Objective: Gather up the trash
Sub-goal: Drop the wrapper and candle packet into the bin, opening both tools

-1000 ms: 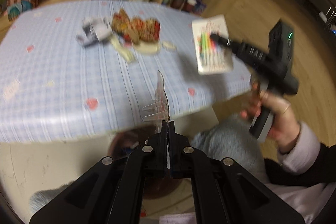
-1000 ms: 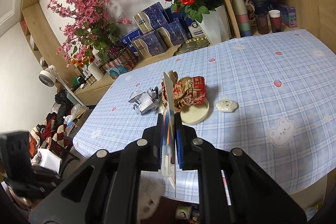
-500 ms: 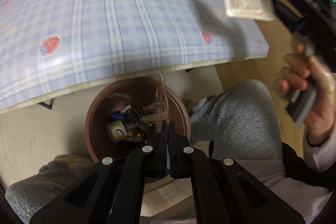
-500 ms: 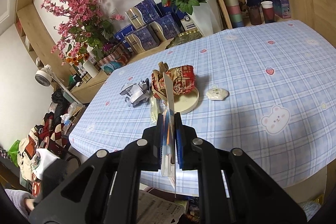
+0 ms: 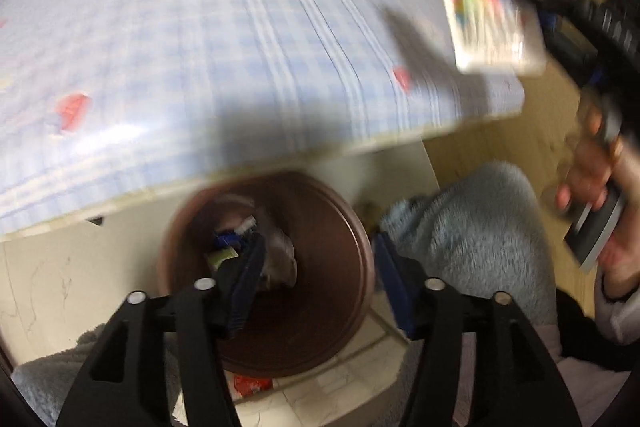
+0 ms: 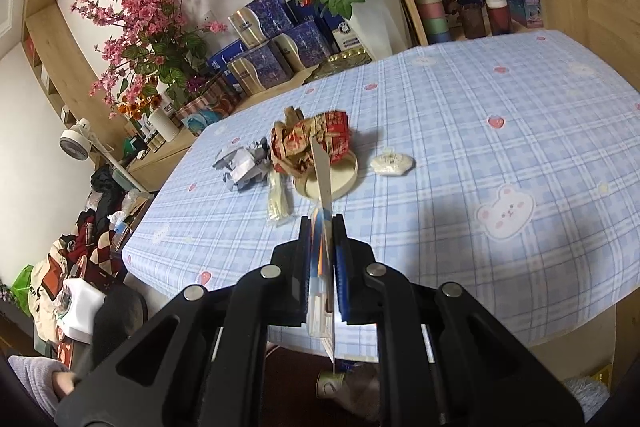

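My left gripper (image 5: 320,281) hangs over a brown round bin (image 5: 356,239) under the table edge. Its jaws are opening and nothing is between them. Blurred scraps (image 5: 230,247) and a pale piece (image 5: 282,259) lie inside the bin. My right gripper (image 6: 323,255) is shut on a flat white packet (image 6: 322,187) with coloured sticks, held edge-on above the table's front edge. The left wrist view shows that packet (image 5: 488,7) at the upper right. On the checked tablecloth (image 6: 460,115) lie a crumpled red-brown wrapper (image 6: 308,143), grey crumpled paper (image 6: 244,163), a clear stick packet (image 6: 278,203) and a small white wrapper (image 6: 390,163).
A cream round lid (image 6: 340,183) sits under the red-brown wrapper. Flower vases and blue boxes (image 6: 272,39) line the back shelf. A person's fuzzy grey-blue knee (image 5: 472,239) is right of the bin, and a hand (image 5: 592,167) holds the right gripper's handle.
The left gripper dropped to just above the bin and opened. The clear plastic strip it held is gone from its fingers. The right gripper keeps its packet and has sunk slightly.
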